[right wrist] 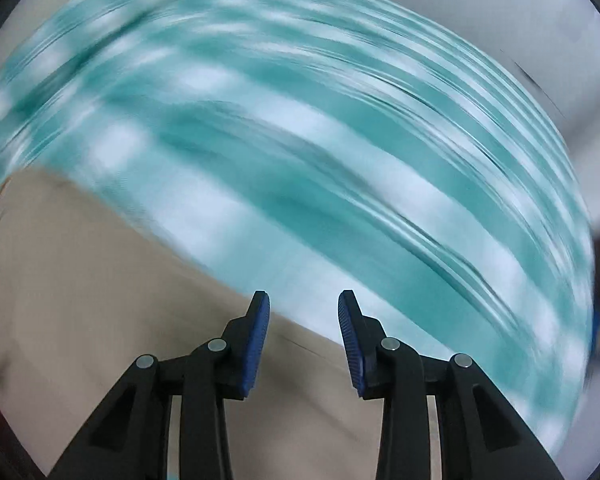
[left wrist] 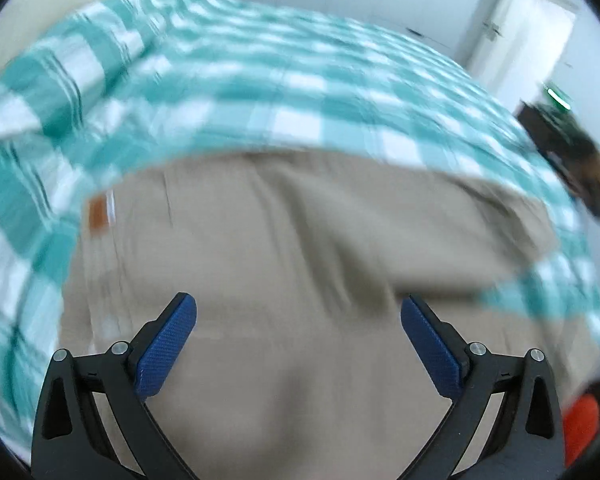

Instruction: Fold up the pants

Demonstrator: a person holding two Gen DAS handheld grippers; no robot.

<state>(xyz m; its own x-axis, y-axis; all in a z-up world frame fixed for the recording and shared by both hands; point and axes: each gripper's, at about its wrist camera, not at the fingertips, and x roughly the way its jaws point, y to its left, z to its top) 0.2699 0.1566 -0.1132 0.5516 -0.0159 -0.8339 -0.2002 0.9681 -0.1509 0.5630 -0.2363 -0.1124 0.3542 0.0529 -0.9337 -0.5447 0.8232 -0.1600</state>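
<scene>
- The pants point(left wrist: 292, 264), beige, lie spread on a bed covered by a teal-and-white checked sheet point(left wrist: 228, 92); in the left wrist view they fill the lower middle, directly below and ahead of the left gripper point(left wrist: 298, 312); both views are smeared, so fine creases cannot be read
- The left gripper stands wide, its blue pads well apart, nothing between them; it hangs above the cloth and points steeply down at it, not touching so far as the picture shows
- The right gripper point(right wrist: 303, 308) stands at a narrow-to-middling gap, with nothing clamped; between its pads only the pants' edge and the sheet show
- In the right wrist view the pants point(right wrist: 100, 280) lie to the lower left of that gripper; their straight edge runs on a slant from upper left to lower right and passes just under the fingertips; beyond it is sheet only
- In the left wrist view the long axis of the beige cloth seems to run across the picture; a small orange-brown tag point(left wrist: 98, 212) marks the far left corner, likely the waist end, though blur leaves that unsure
- Judgement: the left gripper sits over the body of the cloth and the right over an edge; the next fold turns on which edge is picked; the right looks nearer to a graspable one
</scene>
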